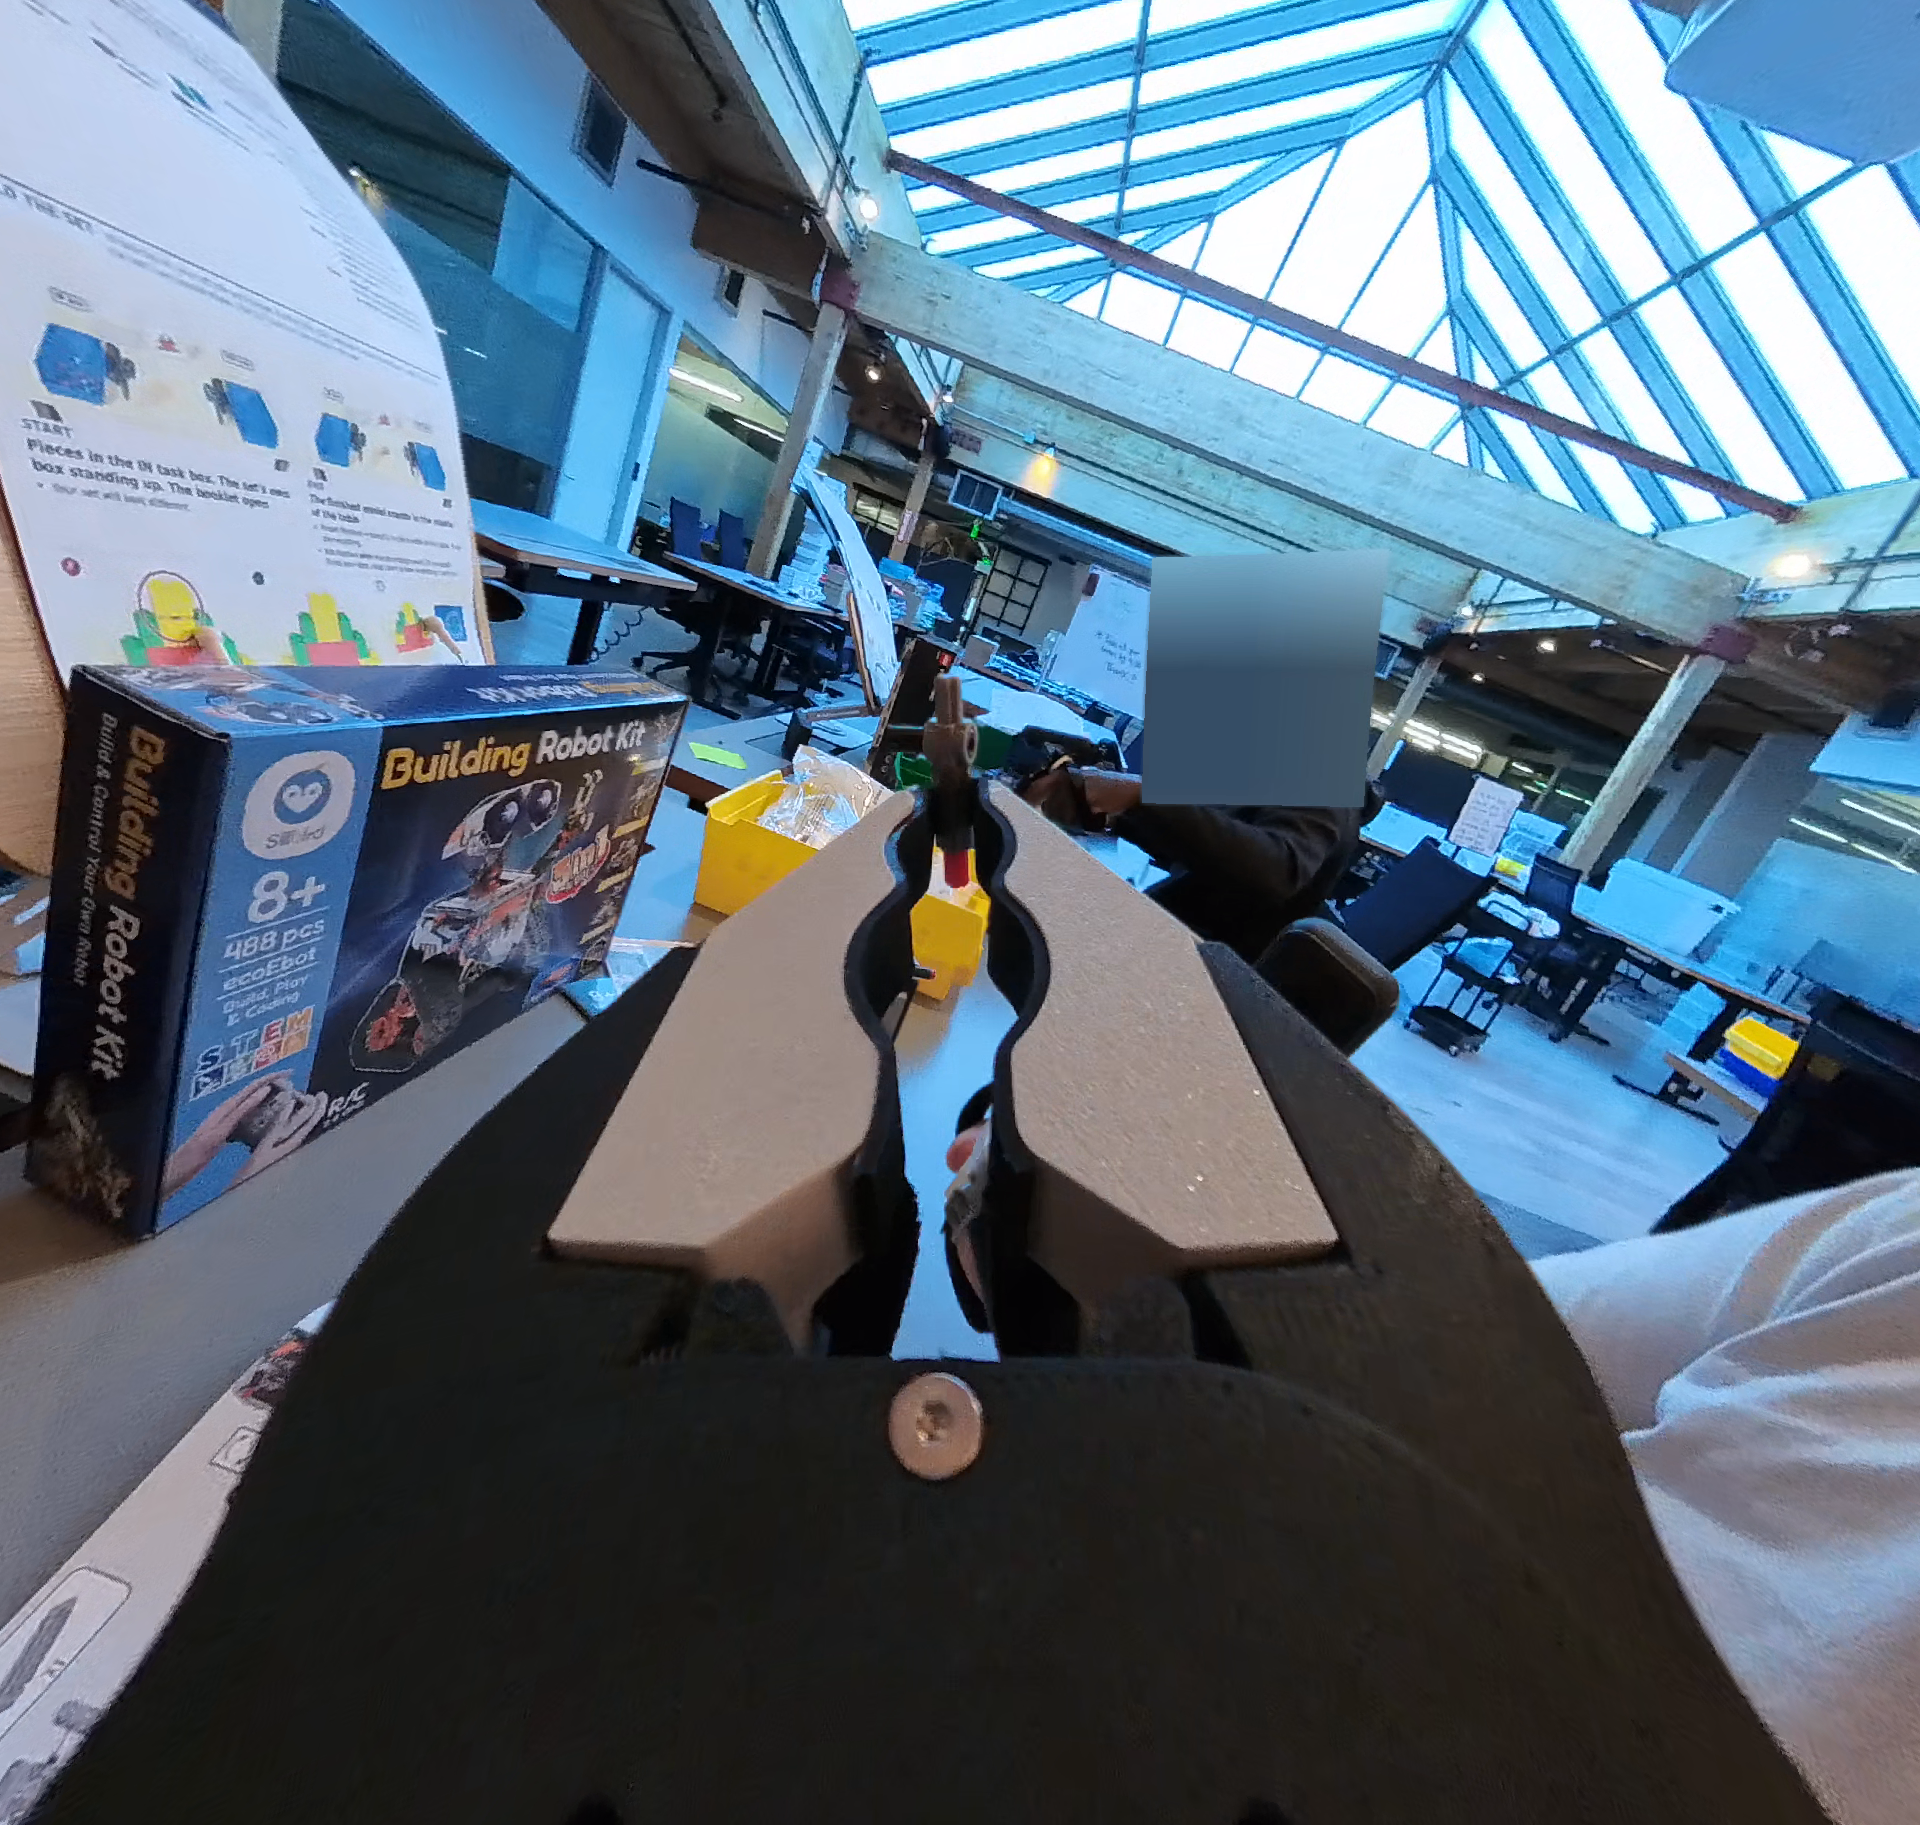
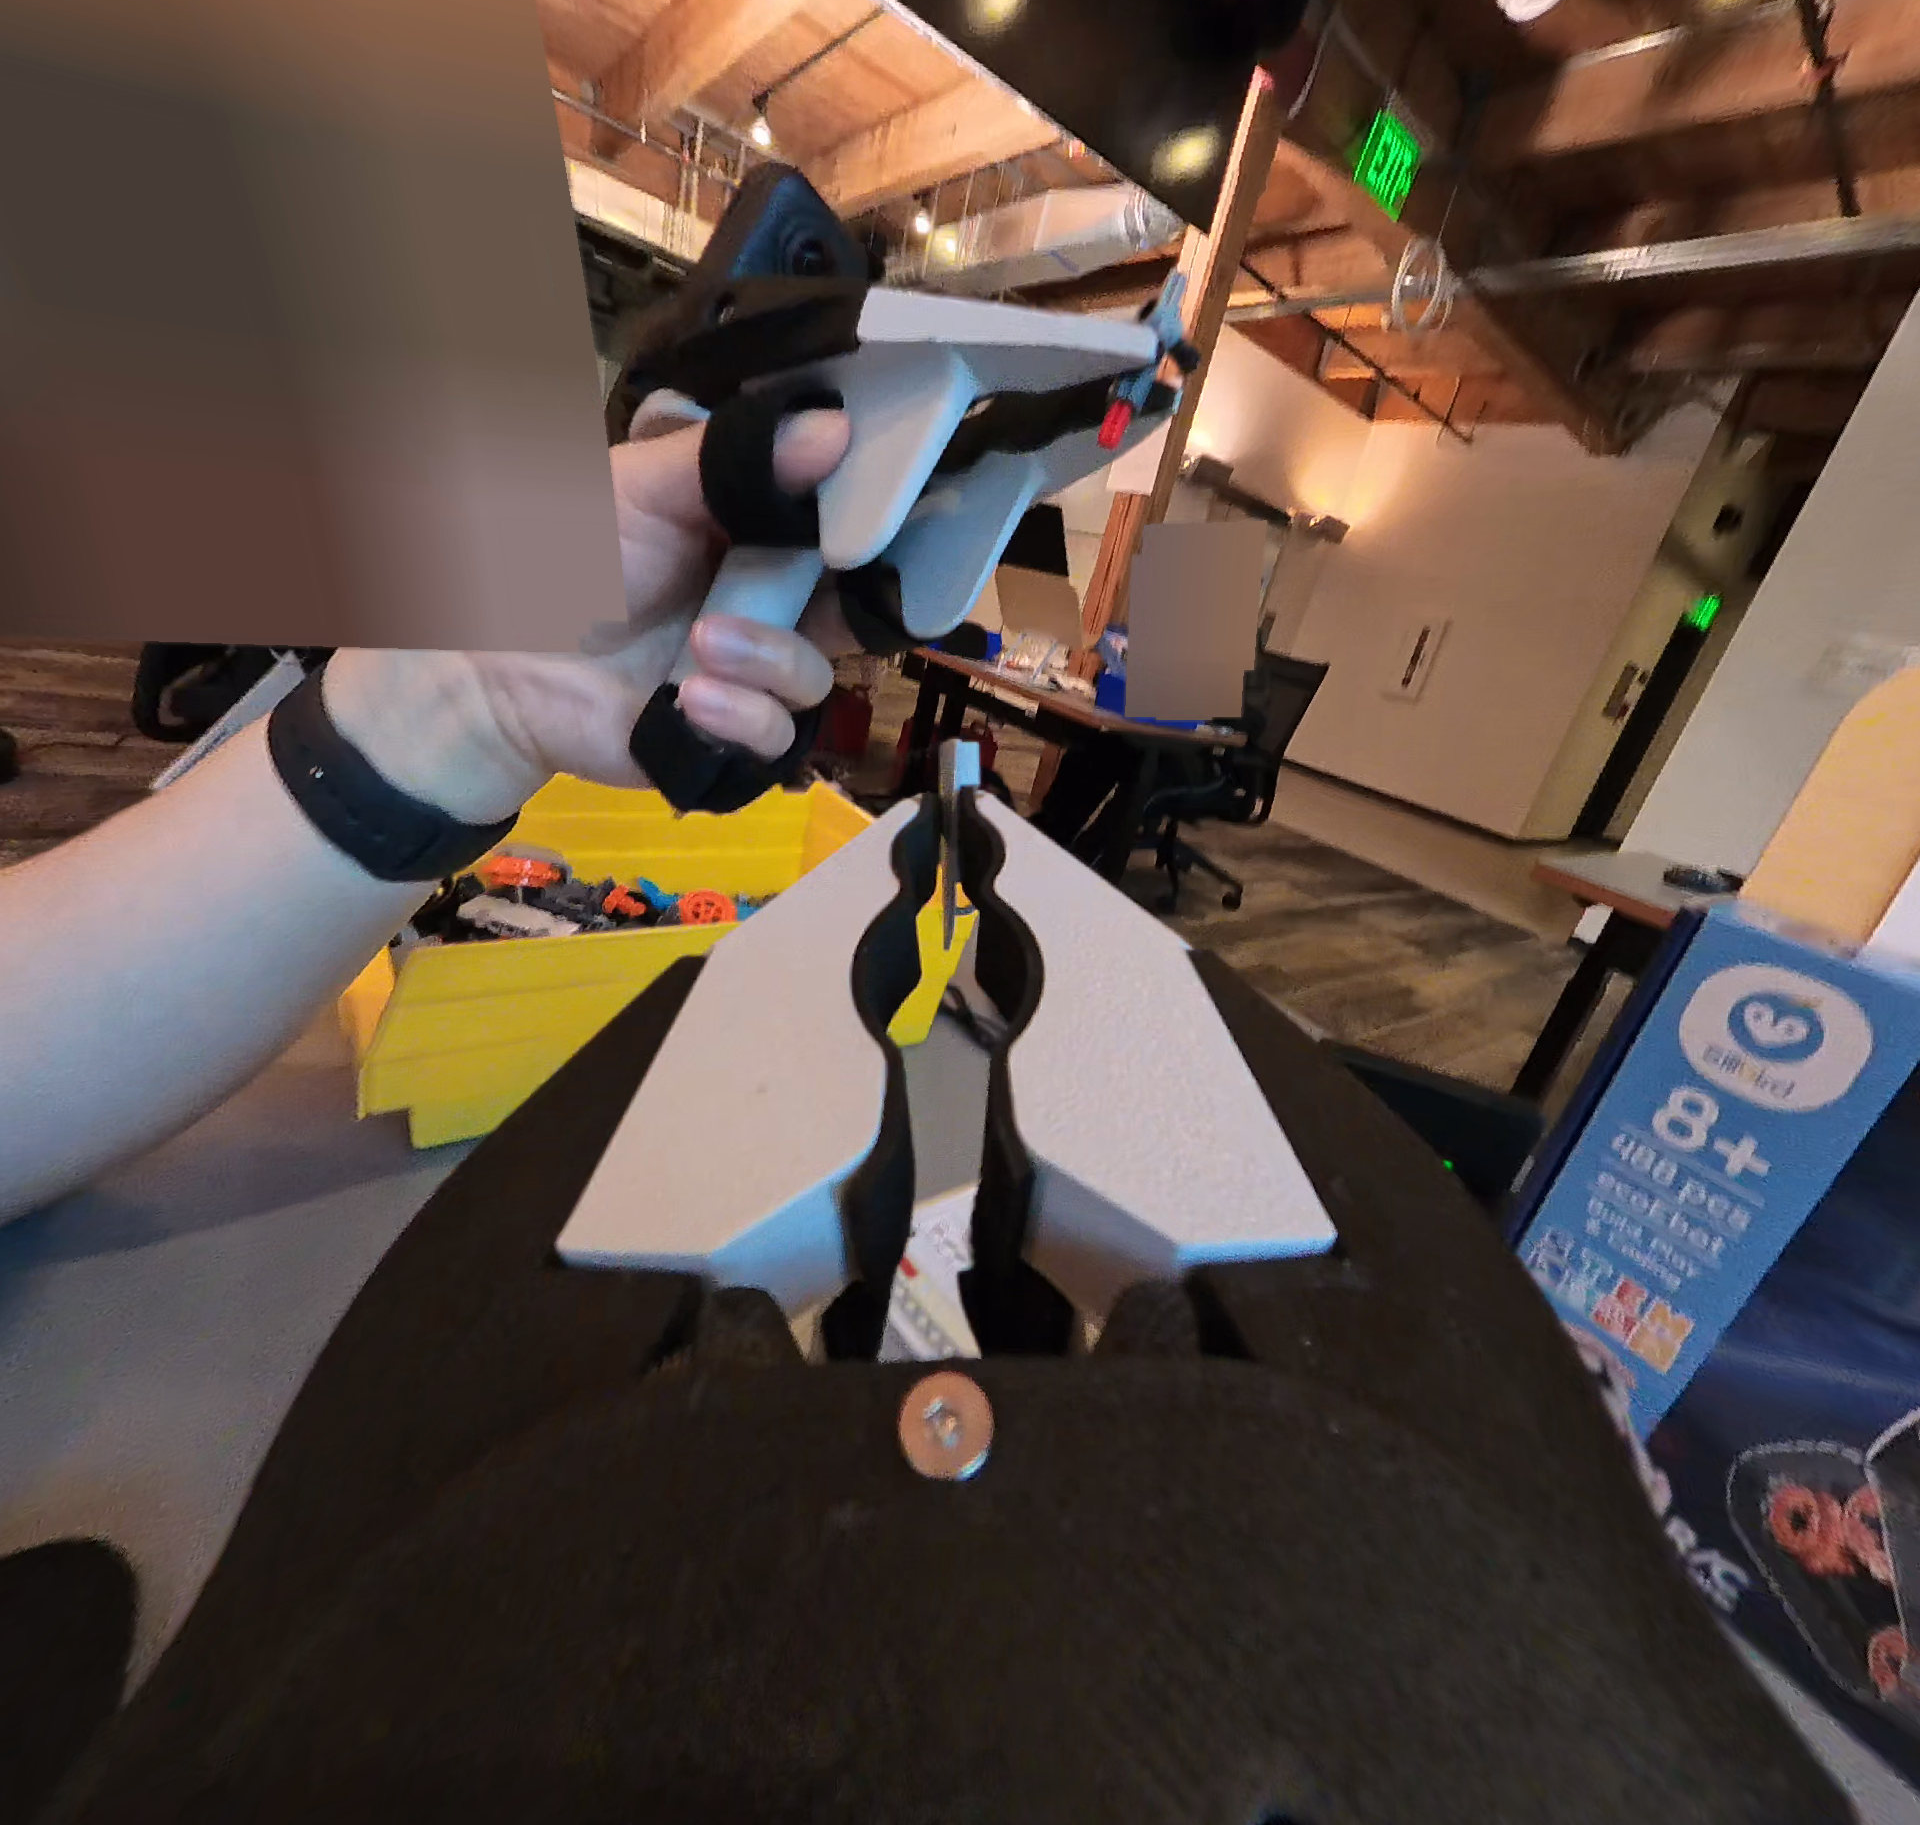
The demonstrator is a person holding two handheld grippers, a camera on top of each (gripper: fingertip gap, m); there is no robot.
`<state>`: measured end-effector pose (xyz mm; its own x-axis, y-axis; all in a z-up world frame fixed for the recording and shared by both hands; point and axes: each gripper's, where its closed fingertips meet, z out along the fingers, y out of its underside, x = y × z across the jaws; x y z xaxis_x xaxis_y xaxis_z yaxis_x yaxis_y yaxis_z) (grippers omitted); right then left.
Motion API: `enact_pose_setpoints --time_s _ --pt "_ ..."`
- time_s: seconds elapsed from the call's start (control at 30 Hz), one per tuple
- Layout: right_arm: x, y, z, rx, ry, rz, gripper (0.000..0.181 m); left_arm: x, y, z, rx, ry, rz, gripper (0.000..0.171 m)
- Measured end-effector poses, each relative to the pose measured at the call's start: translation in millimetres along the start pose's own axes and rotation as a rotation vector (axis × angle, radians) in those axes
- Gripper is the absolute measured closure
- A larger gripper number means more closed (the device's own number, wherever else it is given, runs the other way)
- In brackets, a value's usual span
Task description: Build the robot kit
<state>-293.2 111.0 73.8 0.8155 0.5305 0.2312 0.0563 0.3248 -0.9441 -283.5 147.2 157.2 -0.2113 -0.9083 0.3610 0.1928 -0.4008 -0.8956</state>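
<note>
My left gripper (image 1: 951, 801) is shut on a small building-kit assembly (image 1: 952, 741): a grey-brown connector sticks out past the tips and a red pin hangs below between the fingers. It is held up in the air. The same gripper shows in the right wrist view (image 2: 1148, 362), held in a hand, with the grey and red piece (image 2: 1138, 391) at its tips. My right gripper (image 2: 956, 809) is shut on a thin flat grey piece (image 2: 958, 773) that stands upright between the tips, below the left gripper.
A yellow bin (image 2: 623, 996) with several black, orange and blue parts sits on the grey table (image 2: 208, 1308). The kit's blue box (image 1: 343, 913) stands at the left, an instruction sheet (image 1: 208, 373) behind it. Another yellow bin (image 1: 743, 845) holds plastic bags. A person sits beyond. The grippers' ends are close to 9 centimeters from one another.
</note>
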Motion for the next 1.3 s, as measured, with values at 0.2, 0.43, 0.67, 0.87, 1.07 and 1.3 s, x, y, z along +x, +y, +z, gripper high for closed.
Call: enact_pose_setpoints --time_s 0.2,0.43,0.67,0.87,1.07,1.3 --pt "7 -21 23 0.066 0.029 -0.051 0.181 4 -12 -8 0.046 -0.008 -0.030 0.167" --pt "27 -55 60 0.124 0.214 -0.153 0.181 -7 -26 -23 0.078 -0.100 0.029 0.167" --pt "24 -49 78 0.084 0.269 -0.180 0.180 -15 -33 -30 0.101 -0.179 0.099 0.167" --pt "38 -35 74 0.063 0.323 -0.152 0.181 -22 -26 -23 0.065 -0.304 0.249 0.167" --pt "43 -31 71 0.097 0.309 -0.090 0.181 -27 -24 -20 0.034 -0.469 0.457 0.167" --pt "62 -34 62 0.107 0.357 -0.100 0.180 -32 -24 -23 -0.021 -0.632 0.651 0.167"
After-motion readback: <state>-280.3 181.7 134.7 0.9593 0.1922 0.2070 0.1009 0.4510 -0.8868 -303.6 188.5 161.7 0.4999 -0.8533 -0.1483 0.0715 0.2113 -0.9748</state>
